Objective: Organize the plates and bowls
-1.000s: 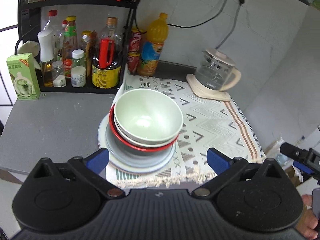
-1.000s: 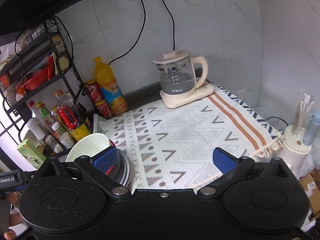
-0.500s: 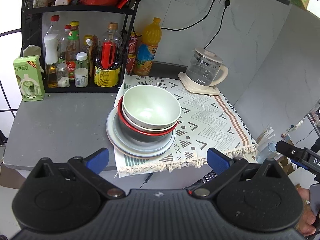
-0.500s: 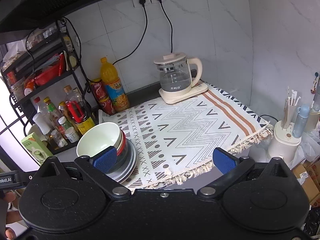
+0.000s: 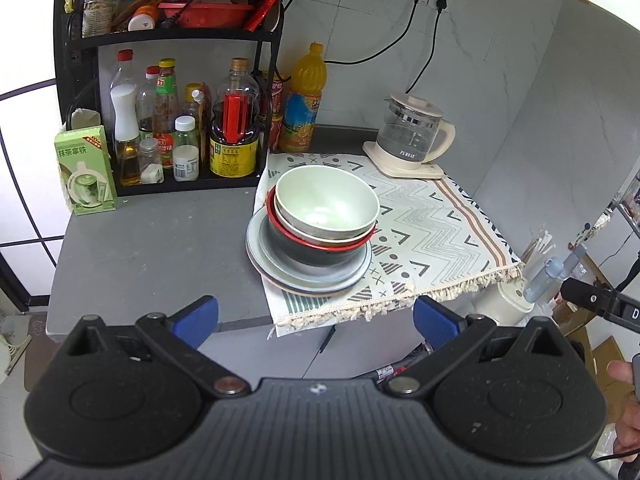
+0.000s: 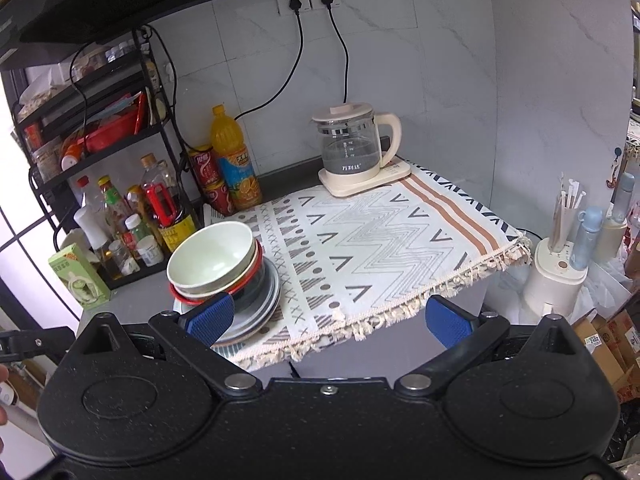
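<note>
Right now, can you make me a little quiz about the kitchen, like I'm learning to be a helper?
1. True or false: the green bowl sits at the top of the stack.
2. What stands on the cream base at the back of the cloth? A) kettle B) toaster C) pan
3. Fill in: both grippers, left gripper and right gripper, are ____.

Key: 1 true; 2 A, the kettle; 3 open, holding nothing.

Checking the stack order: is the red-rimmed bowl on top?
No, the pale green bowl is on top, nested above the red-rimmed bowl.
</note>
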`<state>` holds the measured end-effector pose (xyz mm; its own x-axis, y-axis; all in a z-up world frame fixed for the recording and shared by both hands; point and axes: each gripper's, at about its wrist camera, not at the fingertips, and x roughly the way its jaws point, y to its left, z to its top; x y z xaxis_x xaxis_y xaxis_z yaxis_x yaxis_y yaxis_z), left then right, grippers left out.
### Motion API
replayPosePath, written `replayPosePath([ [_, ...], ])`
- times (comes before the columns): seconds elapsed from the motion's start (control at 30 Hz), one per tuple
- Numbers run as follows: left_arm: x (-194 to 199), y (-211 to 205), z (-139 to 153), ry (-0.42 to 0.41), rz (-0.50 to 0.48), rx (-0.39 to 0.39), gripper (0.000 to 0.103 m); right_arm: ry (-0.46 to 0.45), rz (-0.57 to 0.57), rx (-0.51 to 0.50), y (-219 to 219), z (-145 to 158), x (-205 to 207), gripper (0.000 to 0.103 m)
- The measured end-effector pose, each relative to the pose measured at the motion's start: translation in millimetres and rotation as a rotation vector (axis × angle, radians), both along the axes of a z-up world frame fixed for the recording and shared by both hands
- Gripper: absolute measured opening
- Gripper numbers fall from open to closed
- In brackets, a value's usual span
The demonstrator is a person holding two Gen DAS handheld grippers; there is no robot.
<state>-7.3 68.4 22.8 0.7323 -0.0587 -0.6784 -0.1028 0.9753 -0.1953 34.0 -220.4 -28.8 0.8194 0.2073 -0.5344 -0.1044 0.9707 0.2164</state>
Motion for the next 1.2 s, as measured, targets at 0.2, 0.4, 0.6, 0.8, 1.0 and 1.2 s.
replayPosePath([
  [0.2,-11.9,-3.2,-1.2,0.000,0.003,-0.018,0.103,-0.002,0.026,-0.011,3.4,-0.1,-16.9,0.103],
  [0.4,-21.4,-7.2,-1.4,0.006,0.022,-0.044,0.103,-0.020,0.057,-0.039,8.8,-0.1,-29.0,0.103],
  [0.6,-29.1,-16.1,6.3,-0.018,0.022,-0.019,0.103,-0.009,0.084,-0.029,11.3,-1.7,-34.4,0.103],
  [0.8,-33.7,-19.0,9.5,-0.026,0.015,-0.005,0.103,-0.015,0.086,-0.026,12.0,0.0,-39.5,0.103],
  [1.0,-33.6,-19.2,6.2,-0.016,0.012,-0.005,0.103,-0.011,0.079,-0.046,12.6,0.6,-42.1,0.103],
  [1.2,-34.4,-17.5,6.1,-0.026,0.015,-0.001,0.103,-0.010,0.074,-0.047,12.7,0.9,-44.8,0.103],
])
